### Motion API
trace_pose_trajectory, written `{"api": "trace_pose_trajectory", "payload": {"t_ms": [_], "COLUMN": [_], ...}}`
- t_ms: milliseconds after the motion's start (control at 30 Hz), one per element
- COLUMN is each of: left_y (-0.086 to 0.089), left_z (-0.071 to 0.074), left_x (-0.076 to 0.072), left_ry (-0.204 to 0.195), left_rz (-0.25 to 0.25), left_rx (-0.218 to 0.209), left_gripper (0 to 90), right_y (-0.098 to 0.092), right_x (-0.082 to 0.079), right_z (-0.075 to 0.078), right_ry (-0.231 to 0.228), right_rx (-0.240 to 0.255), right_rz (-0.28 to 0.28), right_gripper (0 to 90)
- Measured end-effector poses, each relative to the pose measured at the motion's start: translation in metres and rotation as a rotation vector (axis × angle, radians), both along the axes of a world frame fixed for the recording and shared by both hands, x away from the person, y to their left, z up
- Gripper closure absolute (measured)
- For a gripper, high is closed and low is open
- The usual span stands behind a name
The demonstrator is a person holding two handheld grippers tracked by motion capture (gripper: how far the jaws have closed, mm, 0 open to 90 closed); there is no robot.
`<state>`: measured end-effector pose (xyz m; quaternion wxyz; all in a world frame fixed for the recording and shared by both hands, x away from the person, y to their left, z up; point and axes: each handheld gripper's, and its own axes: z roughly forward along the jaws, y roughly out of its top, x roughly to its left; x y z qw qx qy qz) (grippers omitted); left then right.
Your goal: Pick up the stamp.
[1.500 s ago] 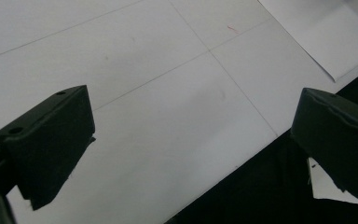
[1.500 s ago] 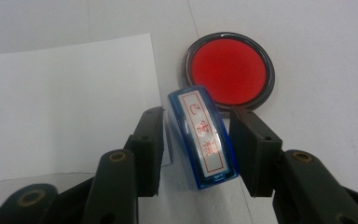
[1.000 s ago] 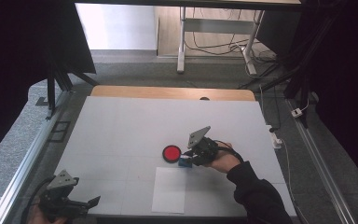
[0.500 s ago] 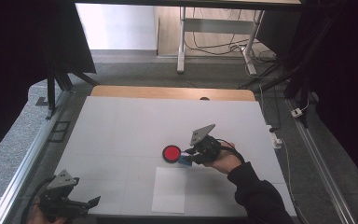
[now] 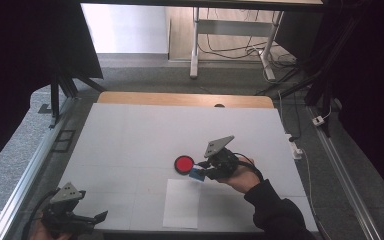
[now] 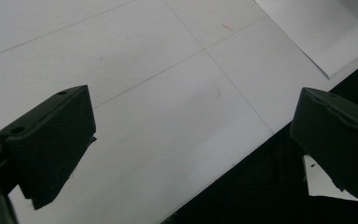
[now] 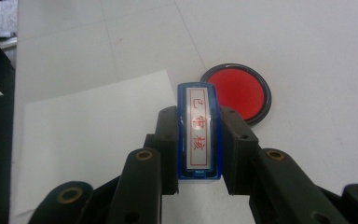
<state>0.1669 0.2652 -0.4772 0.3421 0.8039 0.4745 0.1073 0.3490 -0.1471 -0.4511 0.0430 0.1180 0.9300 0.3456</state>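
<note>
Right gripper (image 5: 204,169): black, brass-ringed screws on its linkage arms, grey three-cornered plate on top — beside the white sheet (image 5: 181,204).
Left gripper (image 5: 97,216): black, blocky pads.
Sleeve (image 5: 275,210): dark, long.

The stamp (image 7: 199,133) is blue with a white face, red characters and a thin red border. At its two o'clock, the ink pad (image 7: 239,93) is bright red in a black rim. The paper sheet (image 7: 93,140) is plain white, the table (image 5: 130,135) pale grey with faint grid lines, and both grippers' jaws are black.
</note>
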Motion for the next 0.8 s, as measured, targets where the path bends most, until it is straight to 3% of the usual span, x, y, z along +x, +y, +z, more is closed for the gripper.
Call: {"api": "trace_pose_trajectory", "payload": {"t_ms": [167, 467, 733, 800], "left_y": [0.003, 0.004, 0.004, 0.004], "left_z": [0.000, 0.000, 0.002, 0.002], "left_x": [0.001, 0.002, 0.002, 0.002], "left_ry": [0.011, 0.013, -0.010, -0.031], "left_rz": [-0.007, -0.028, -0.045, -0.056], "left_rx": [-0.032, -0.049, -0.057, -0.064], "left_gripper": [0.0, 0.0, 0.0, 0.0], "right_y": [-0.008, -0.018, -0.026, -0.027], "right_x": [-0.009, -0.029, -0.046, -0.050], "right_z": [0.008, 0.017, 0.021, 0.022], "right_ry": [0.005, -0.010, -0.021, -0.021], "right_rx": [0.050, 0.130, 0.199, 0.221], "right_rz": [-0.043, -0.097, -0.122, -0.123], "right_gripper": [71.5, 71.5, 71.5, 71.5]}}
